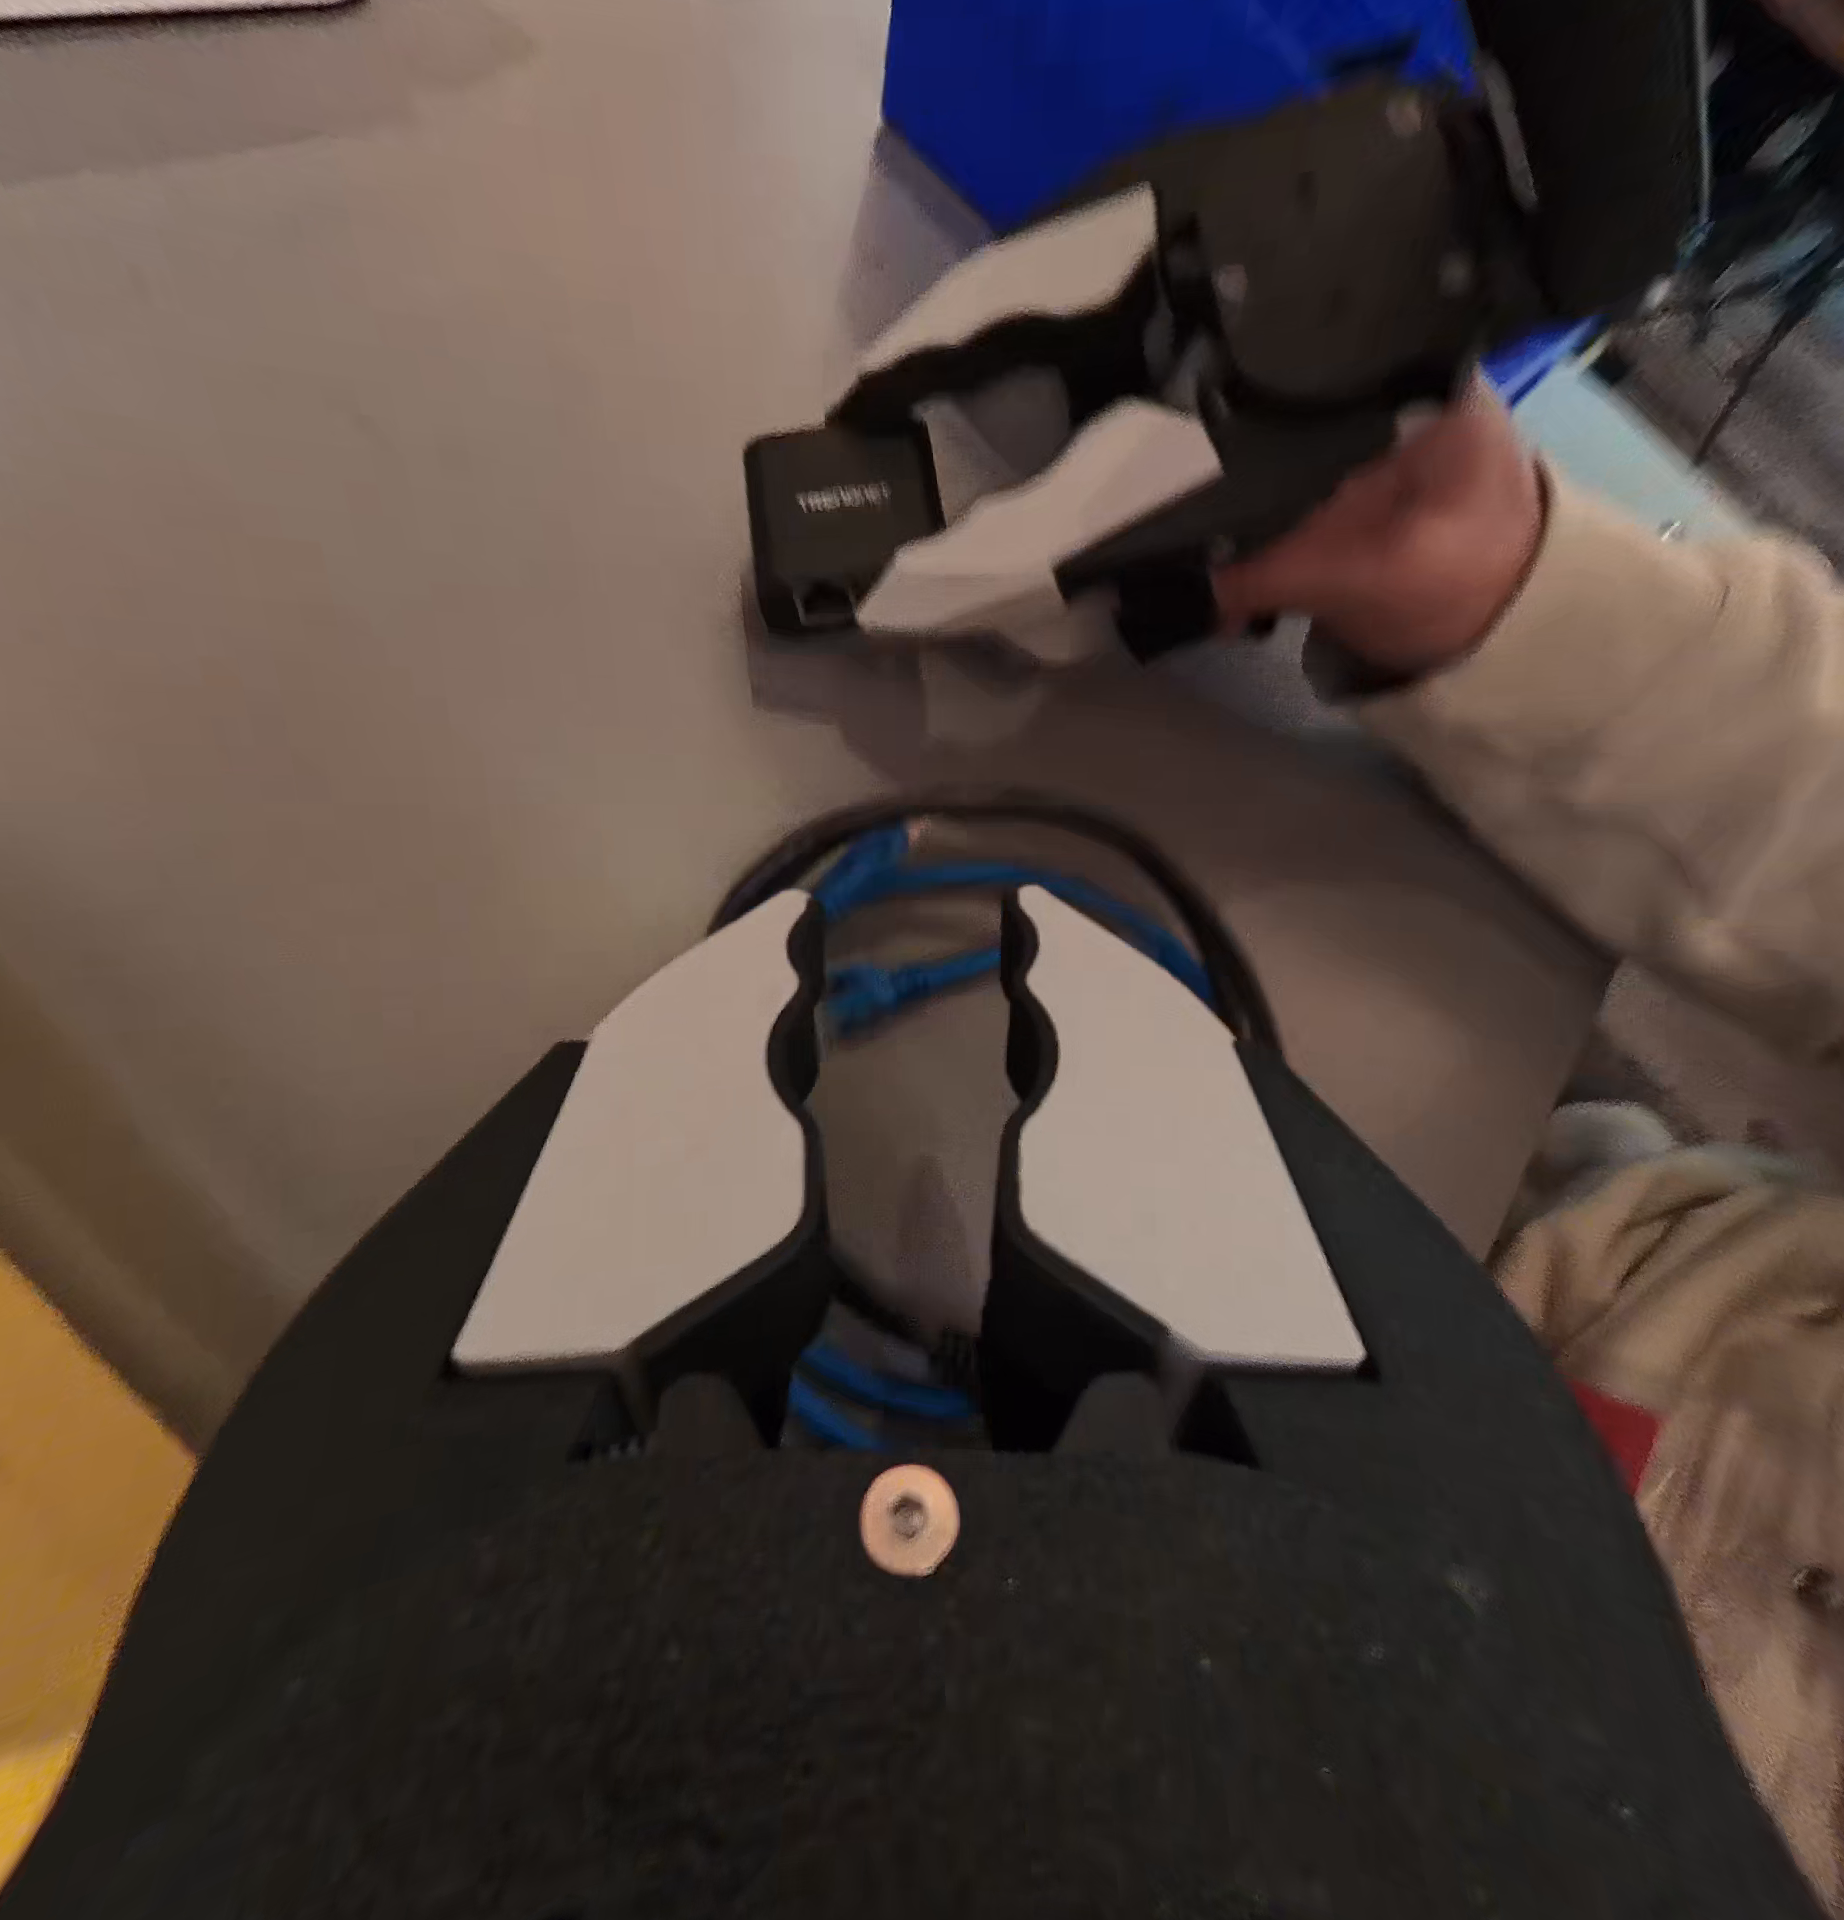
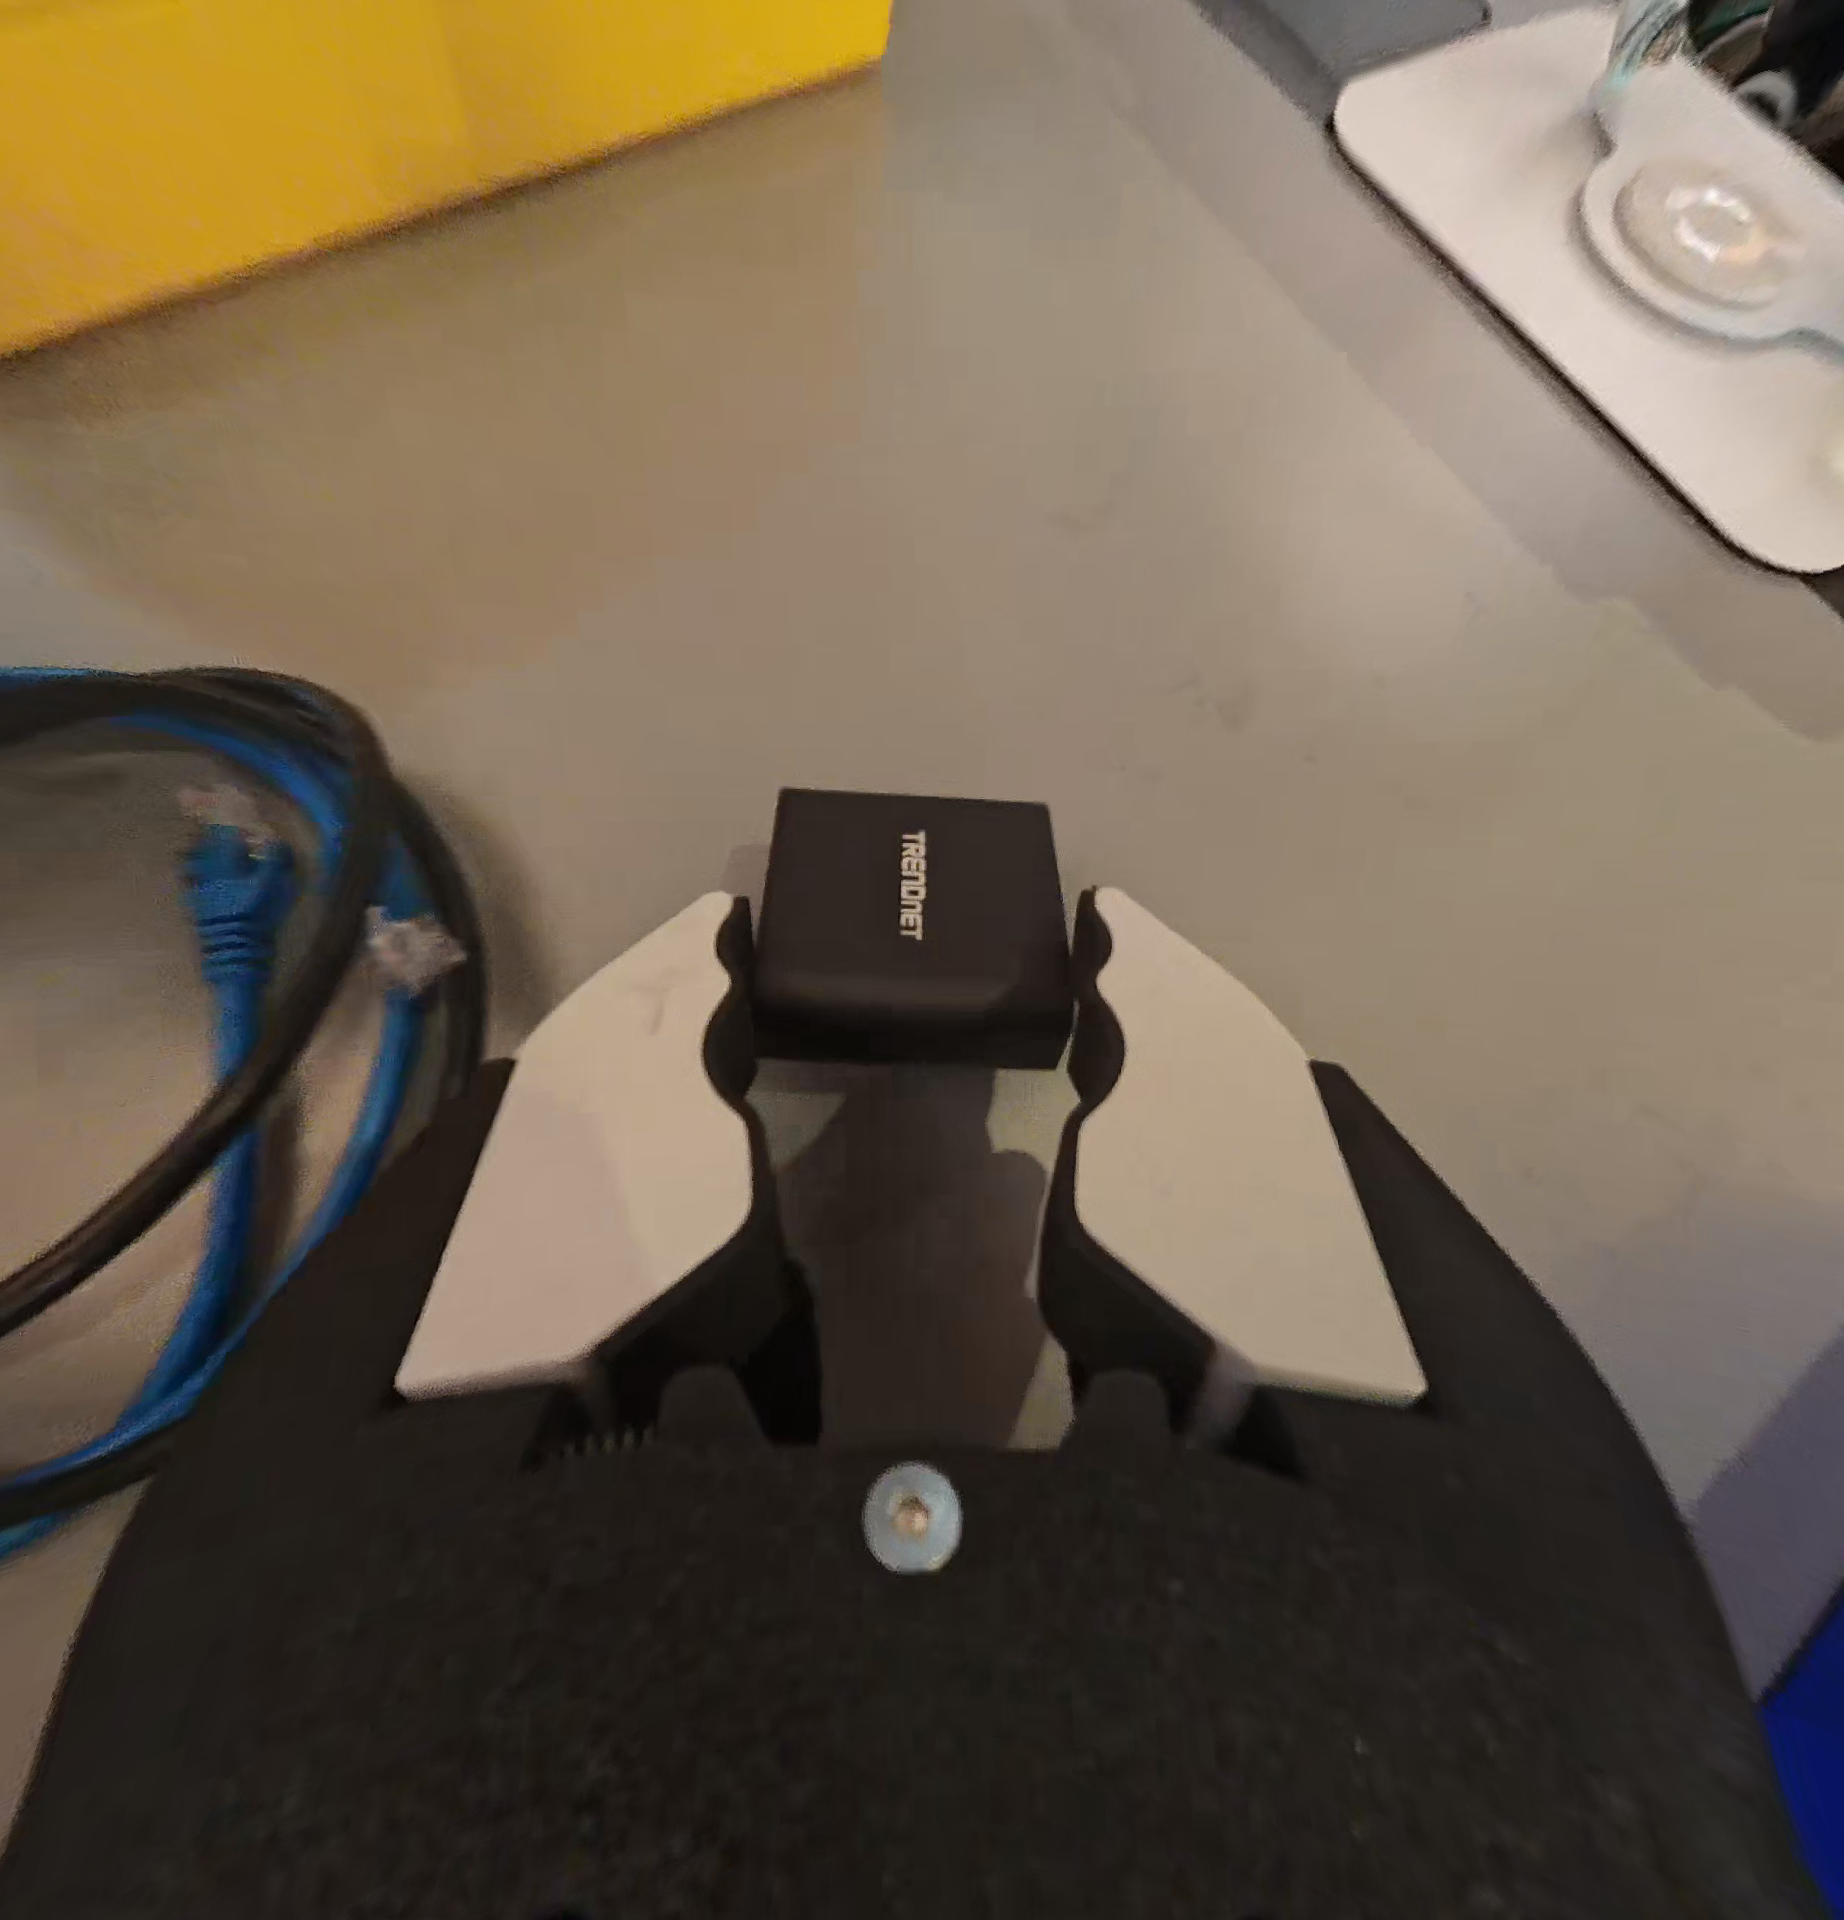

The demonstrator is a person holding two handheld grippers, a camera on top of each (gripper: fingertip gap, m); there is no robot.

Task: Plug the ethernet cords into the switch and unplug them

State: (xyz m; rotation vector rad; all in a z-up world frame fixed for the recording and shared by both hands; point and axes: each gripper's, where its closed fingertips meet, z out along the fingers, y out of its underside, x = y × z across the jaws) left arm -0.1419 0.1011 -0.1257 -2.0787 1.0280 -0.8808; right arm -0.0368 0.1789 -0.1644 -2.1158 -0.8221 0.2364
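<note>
Far left of the switch [image 2: 897,914], in the right wrist view: yellow box [image 2: 378,125] toward the back and, nearer, loose blue cords [image 2: 232,935] looped with a black cable [image 2: 378,831]. Unplugged, with a blue-booted plug and a clear plug lying free inside the loop.

At centre, flat on the grey table [image 2: 1105,520], well apart from the cords. Bracketed by the right gripper [image 2: 907,935], spread to the switch's width. Left pad touching its side, right pad just beside or touching; cannot tell whether gripped.

Right of the switch and farther back, a white base [image 2: 1624,312].

In the left wrist view, grey table [image 1: 378,520] left of the switch [image 1: 845,509]. Below it, left gripper [image 1: 913,914] over the cords [image 1: 897,977] and cable [image 1: 1157,862], fingers narrowly parted, holding nothing. One port visible on the switch's near face, empty. Reaching in from the right, the right gripper [image 1: 876,499], one finger on each side of the switch. Farther right, a hand [image 1: 1417,551] on its grip, in a cream sleeve [image 1: 1624,779]. Above, something blue [image 1: 1053,83]. All somewhat blurred.
</note>
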